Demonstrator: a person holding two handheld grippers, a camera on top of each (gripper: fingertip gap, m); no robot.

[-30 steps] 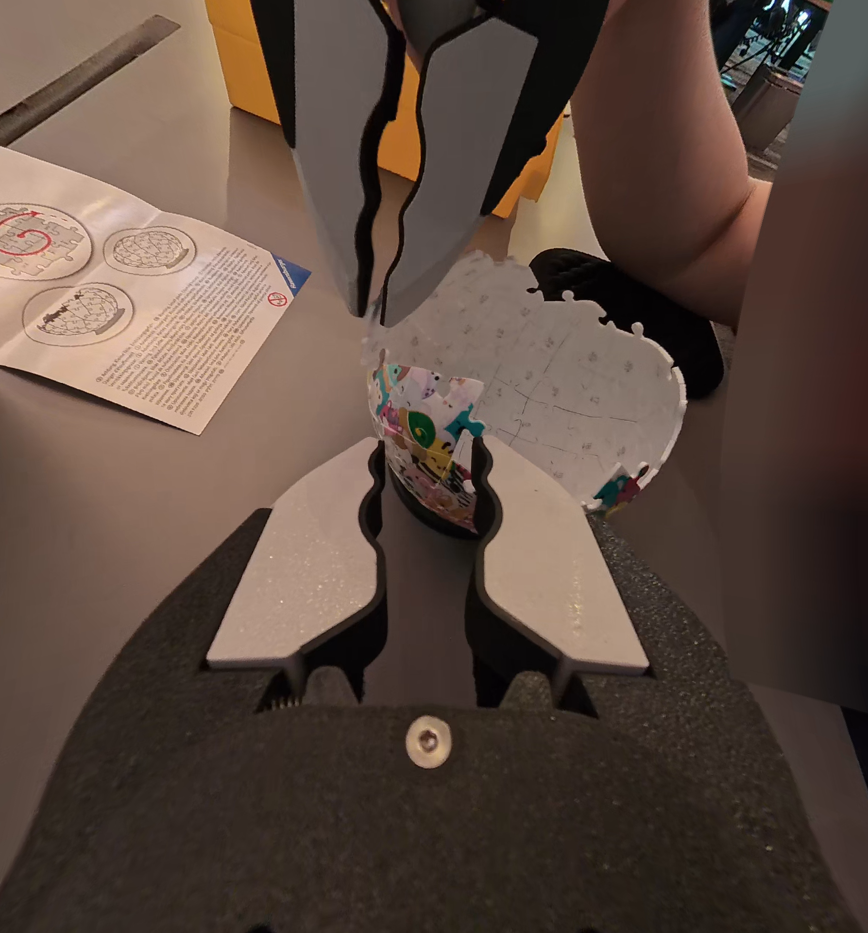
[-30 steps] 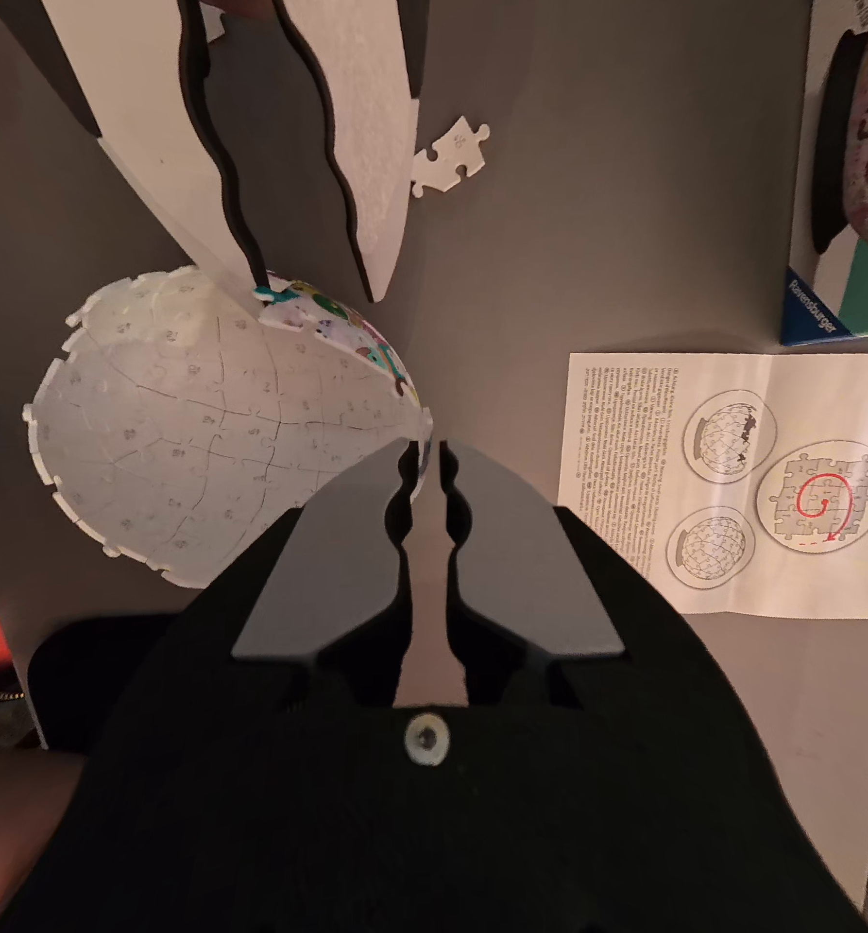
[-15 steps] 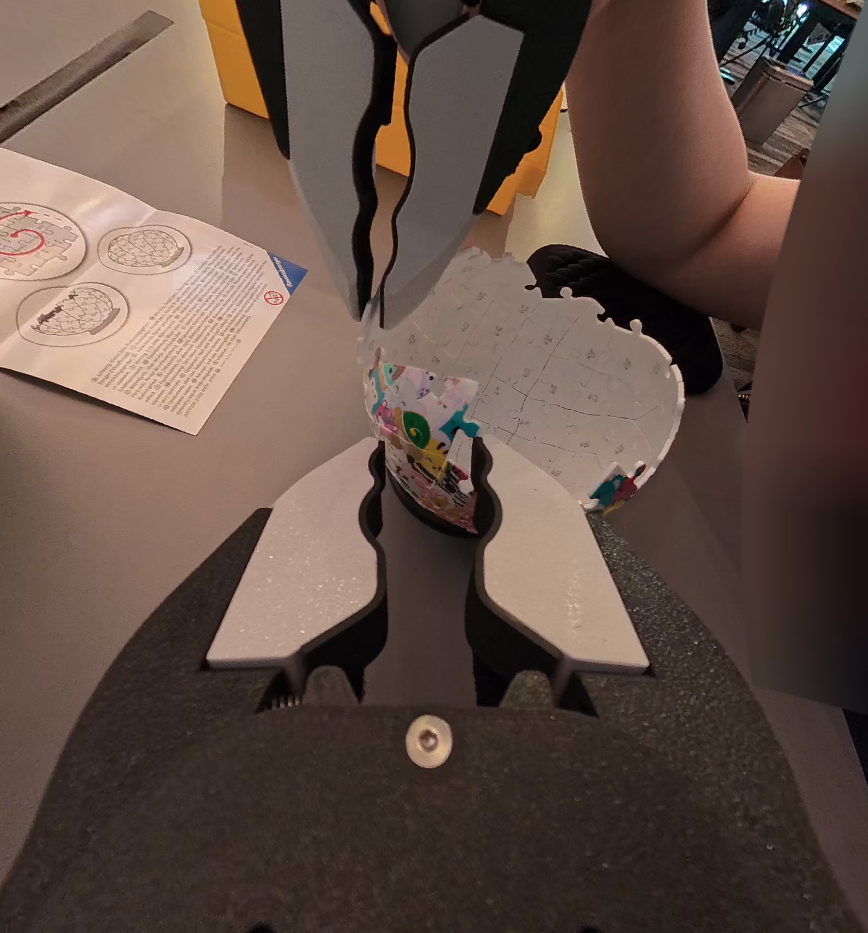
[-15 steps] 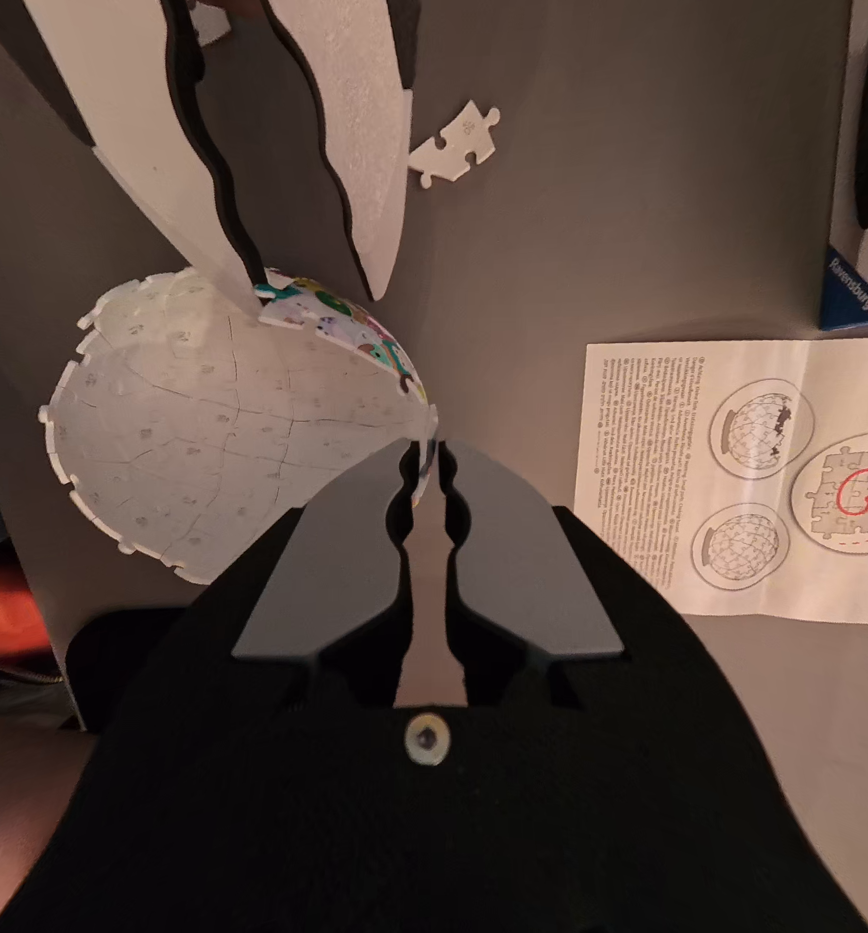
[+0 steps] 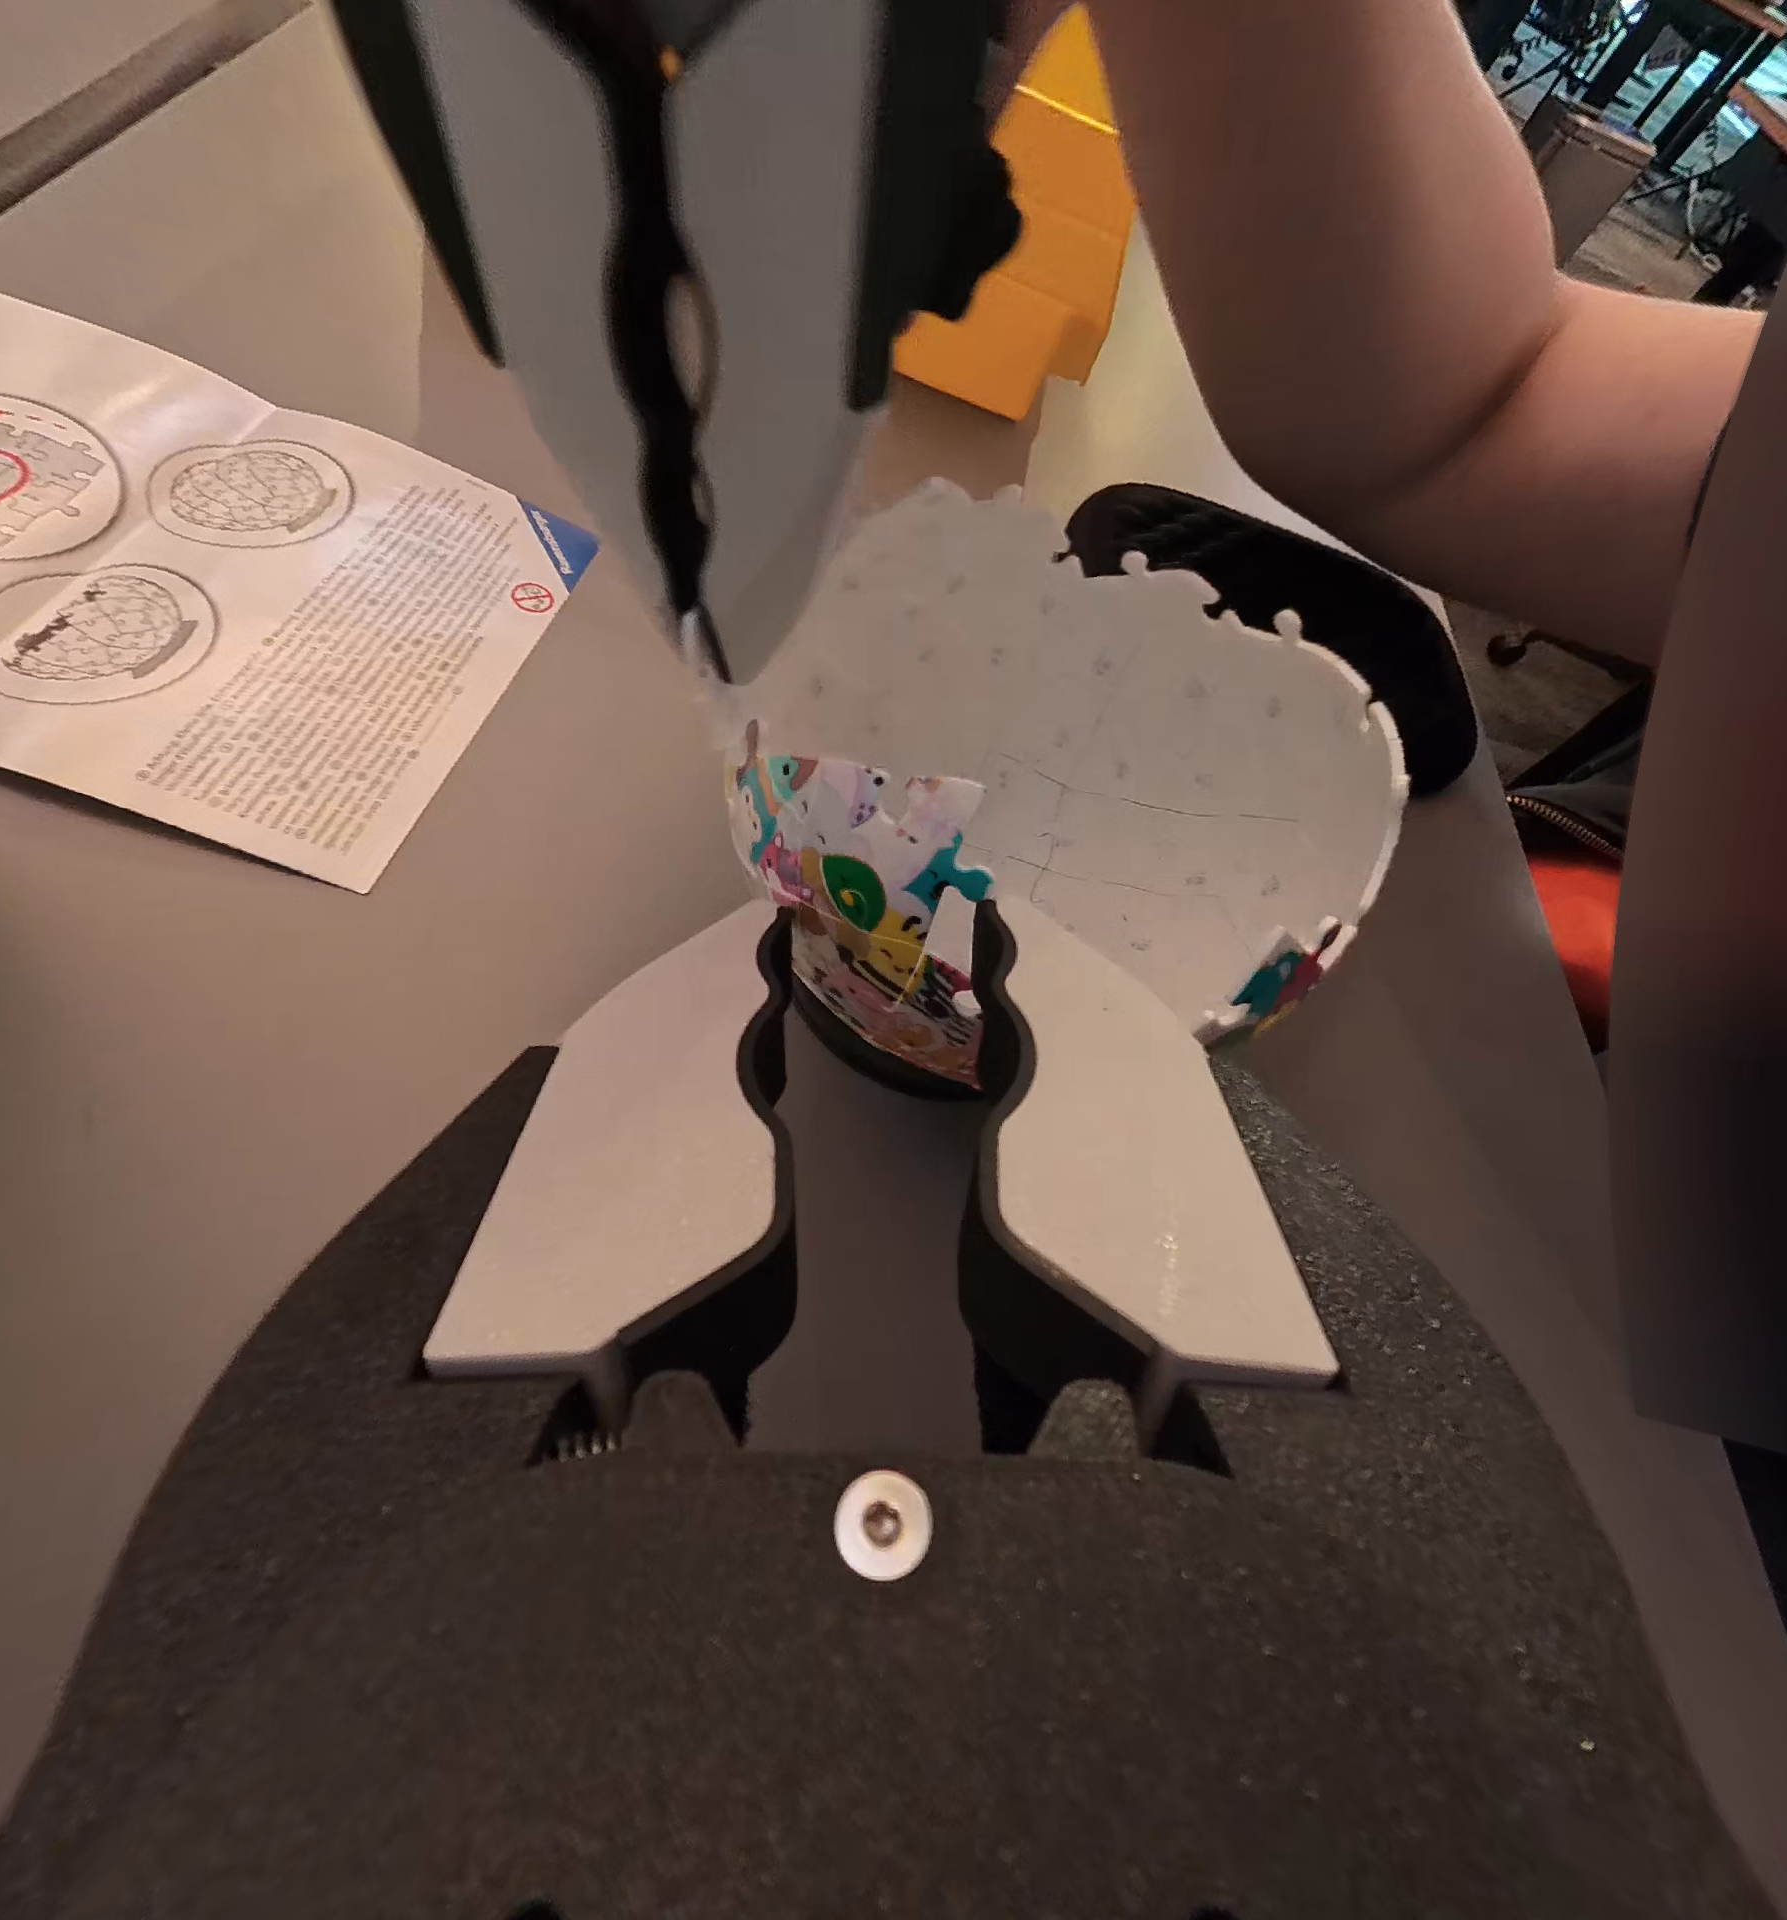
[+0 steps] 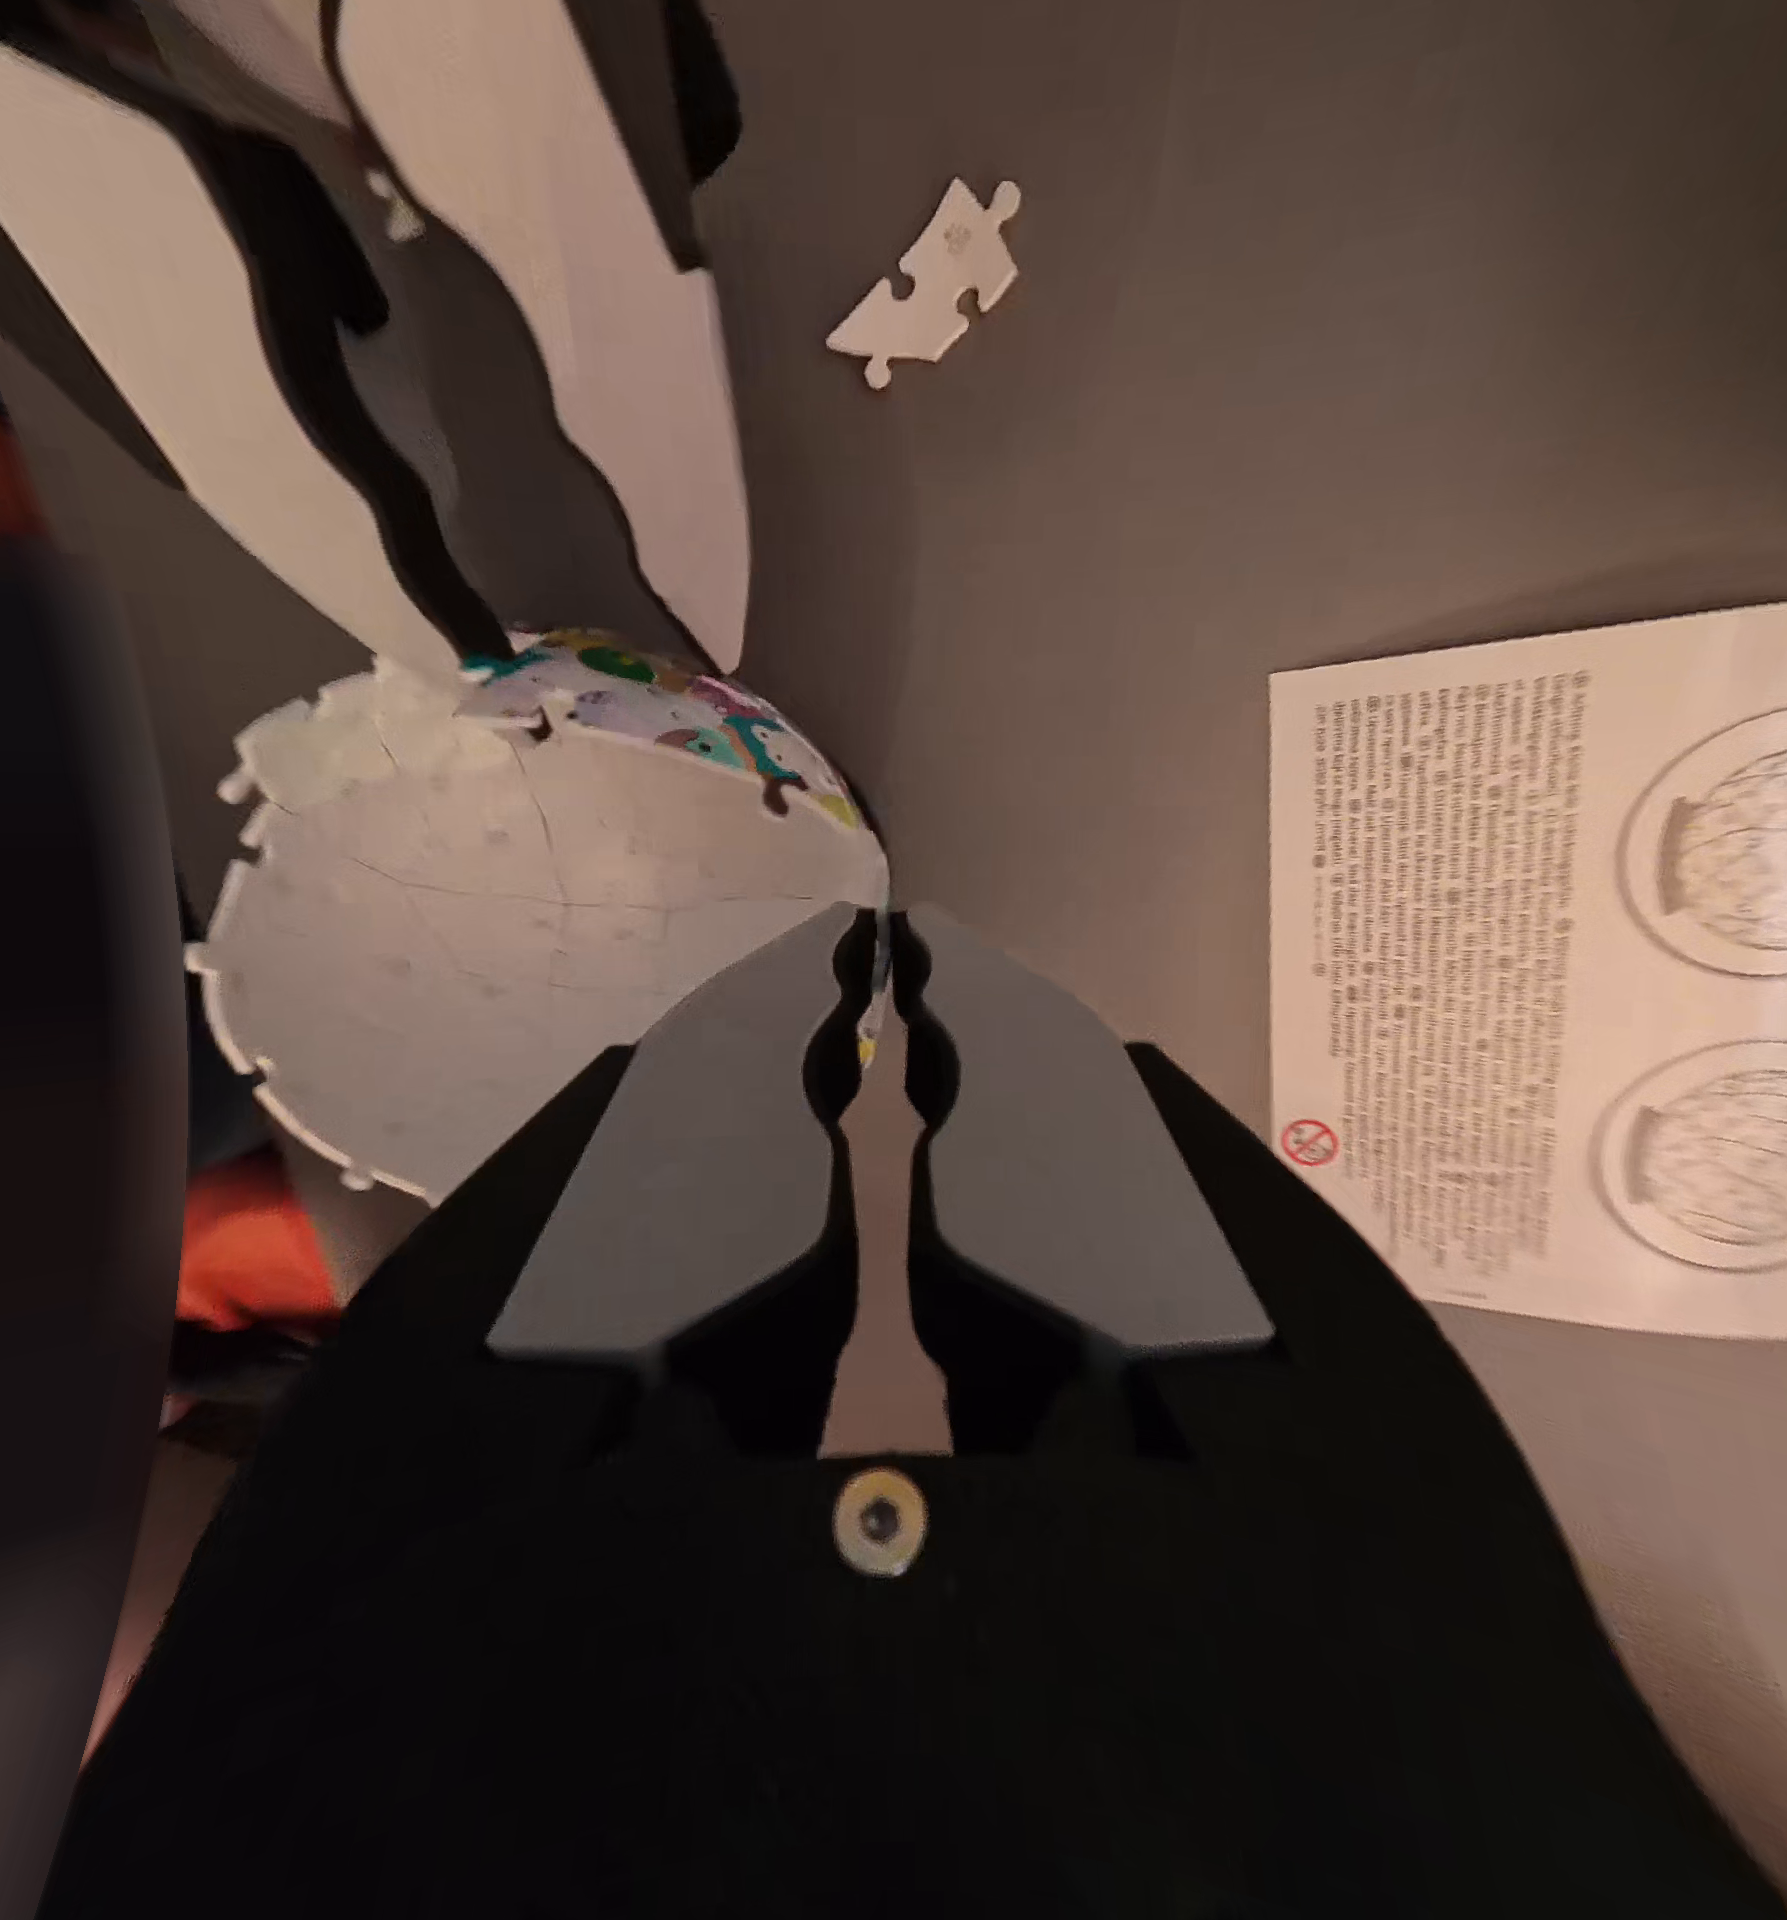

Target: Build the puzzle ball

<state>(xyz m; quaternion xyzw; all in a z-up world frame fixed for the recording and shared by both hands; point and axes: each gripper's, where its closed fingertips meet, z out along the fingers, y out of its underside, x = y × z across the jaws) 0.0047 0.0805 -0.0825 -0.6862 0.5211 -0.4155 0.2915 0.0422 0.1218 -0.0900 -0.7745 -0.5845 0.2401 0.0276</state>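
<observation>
Right now the grey bench (image 5: 193, 1039) carries everything, and the biggest thing on it is the half-built puzzle ball (image 5: 1128, 790), an open shell with a white inside and a jagged, knobbed rim, sitting near the middle on what looks like a dark stand. To its left lies the unfolded instruction sheet (image 5: 245, 644); a yellow box (image 5: 1024, 332) stands at the far side.

Your left gripper (image 5: 881, 914) reaches in from the near side, its jaws set at a middling width around the colourful lower wall of the shell. I cannot tell whether they press it or only bracket it.

Your right gripper (image 6: 873, 925) comes in from the far side, its jaws nearly closed and pinching the shell's rim edge between them.

One loose puzzle piece (image 6: 936, 275) lies white side up on the bench, apart from the ball and beyond the left gripper in the right wrist view.

By my reading, you are steadying the shell between pieces. The next move calls for releasing the rim gently, then fetching that loose piece without tipping the ball.
</observation>
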